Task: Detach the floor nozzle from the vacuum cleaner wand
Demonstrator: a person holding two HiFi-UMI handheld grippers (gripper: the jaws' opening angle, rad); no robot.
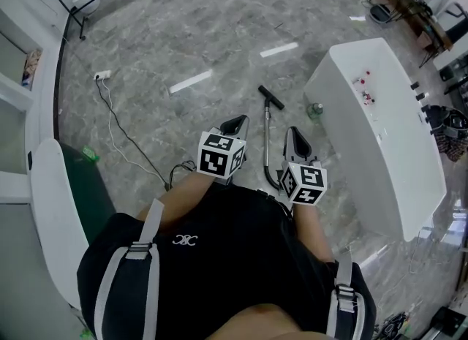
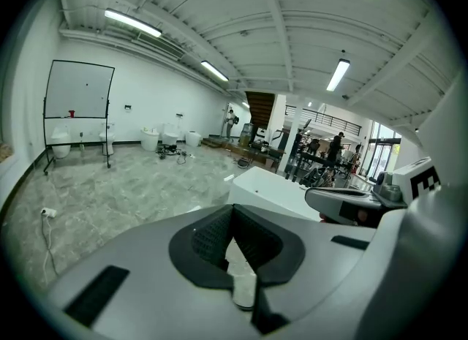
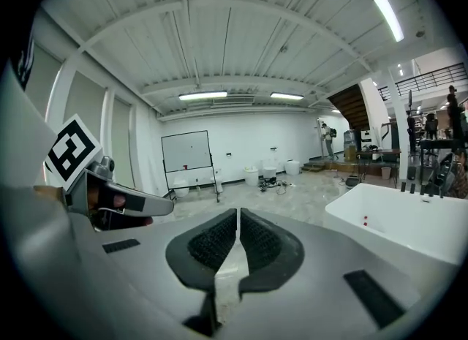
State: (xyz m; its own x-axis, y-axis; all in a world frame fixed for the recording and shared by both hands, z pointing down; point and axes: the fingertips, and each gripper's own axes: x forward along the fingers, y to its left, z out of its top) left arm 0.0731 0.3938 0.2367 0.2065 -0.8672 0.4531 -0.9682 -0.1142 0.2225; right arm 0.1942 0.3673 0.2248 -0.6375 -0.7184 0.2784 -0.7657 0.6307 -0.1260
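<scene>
**Both grippers shut and empty; the vacuum lies on the floor ahead.**

The left gripper point(image 1: 235, 122) has its fingers together on nothing. The wand point(image 1: 268, 141) lies on the floor just beyond, with the floor nozzle point(image 1: 271, 97) at its far end. The right gripper point(image 1: 296, 138) is likewise closed and bare. Reaching in with the jaws unopened would probably shove the wand along, and pulling the nozzle with the wand unpinned could drag both. The grey marbled floor point(image 1: 183, 31) looks smooth. A cable point(image 1: 117, 130) trails at its left and a white tub point(image 1: 380, 134) stands at the right of the open hall.
</scene>
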